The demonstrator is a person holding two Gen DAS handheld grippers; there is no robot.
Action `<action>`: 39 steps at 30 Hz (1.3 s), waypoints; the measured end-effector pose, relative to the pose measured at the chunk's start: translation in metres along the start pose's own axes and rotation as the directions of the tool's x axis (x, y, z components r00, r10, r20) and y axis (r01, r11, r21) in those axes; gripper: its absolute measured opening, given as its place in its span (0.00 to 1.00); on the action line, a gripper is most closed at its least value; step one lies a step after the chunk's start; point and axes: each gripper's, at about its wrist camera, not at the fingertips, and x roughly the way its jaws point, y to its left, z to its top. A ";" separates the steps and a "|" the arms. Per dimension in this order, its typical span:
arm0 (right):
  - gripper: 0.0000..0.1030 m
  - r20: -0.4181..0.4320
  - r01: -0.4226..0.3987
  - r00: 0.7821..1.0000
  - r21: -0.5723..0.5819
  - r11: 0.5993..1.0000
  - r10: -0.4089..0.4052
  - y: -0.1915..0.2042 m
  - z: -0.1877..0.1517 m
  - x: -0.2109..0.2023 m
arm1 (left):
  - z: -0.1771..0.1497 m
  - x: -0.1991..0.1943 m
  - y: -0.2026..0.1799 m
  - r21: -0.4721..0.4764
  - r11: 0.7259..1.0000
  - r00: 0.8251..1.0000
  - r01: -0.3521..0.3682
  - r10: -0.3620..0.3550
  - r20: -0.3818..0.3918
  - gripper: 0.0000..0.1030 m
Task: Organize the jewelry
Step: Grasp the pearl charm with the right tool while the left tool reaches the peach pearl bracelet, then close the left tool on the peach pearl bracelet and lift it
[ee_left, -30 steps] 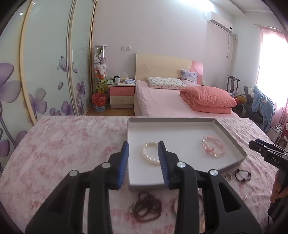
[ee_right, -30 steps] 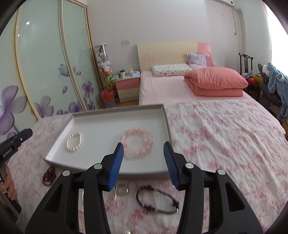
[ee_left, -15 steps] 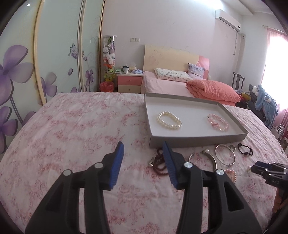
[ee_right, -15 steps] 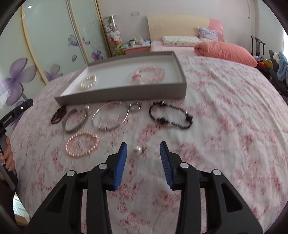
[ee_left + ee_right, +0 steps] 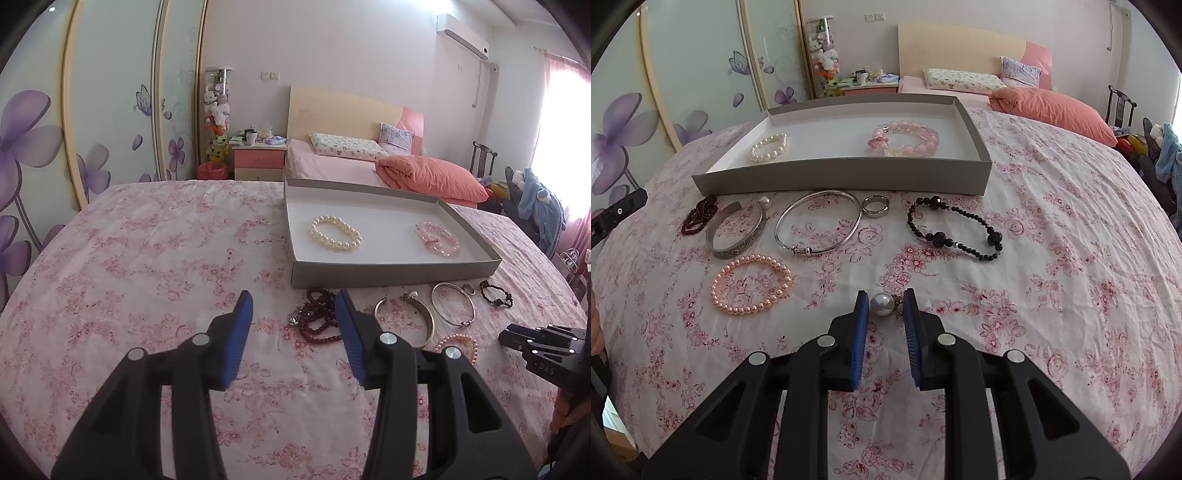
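A grey tray (image 5: pixel 846 181) (image 5: pixel 391 273) holds a white pearl bracelet (image 5: pixel 768 147) (image 5: pixel 335 233) and a pink bead bracelet (image 5: pixel 905 138) (image 5: pixel 437 238). In front of it lie a dark red bead string (image 5: pixel 700 215) (image 5: pixel 319 317), a silver cuff (image 5: pixel 737 232), a thin silver bangle (image 5: pixel 818 227), a ring (image 5: pixel 875 206), a black bead bracelet (image 5: pixel 955 228) and a pink pearl bracelet (image 5: pixel 751 284). My right gripper (image 5: pixel 886 304) is open around a large pearl earring (image 5: pixel 882 304) on the cloth. My left gripper (image 5: pixel 293 308) is open and empty, just left of the red beads.
The table has a pink floral cloth (image 5: pixel 147 258). The right gripper's body shows at the right edge of the left wrist view (image 5: pixel 543 347). A bed (image 5: pixel 369 166) and a nightstand (image 5: pixel 258 160) stand beyond the table.
Both grippers pulled back from over the tray and lowered toward the cloth. The right gripper moved up to the pearl earring, which now sits between its fingers.
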 end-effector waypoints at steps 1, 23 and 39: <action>0.18 -0.001 0.005 1.000 -0.001 1.000 -0.005 0.000 0.000 0.000 | 0.000 0.000 -0.001 0.001 1.000 1.000 0.000 0.000 -0.001 0.45; 0.16 0.002 0.055 0.998 0.036 0.998 -0.055 -0.020 -0.020 -0.019 | -0.019 0.005 -0.059 0.073 0.977 0.974 0.200 -0.191 -0.122 0.45; 0.16 0.013 0.060 0.998 0.065 0.996 -0.061 -0.035 -0.029 -0.027 | -0.042 0.046 -0.124 0.182 0.949 0.925 0.258 -0.189 -0.328 0.22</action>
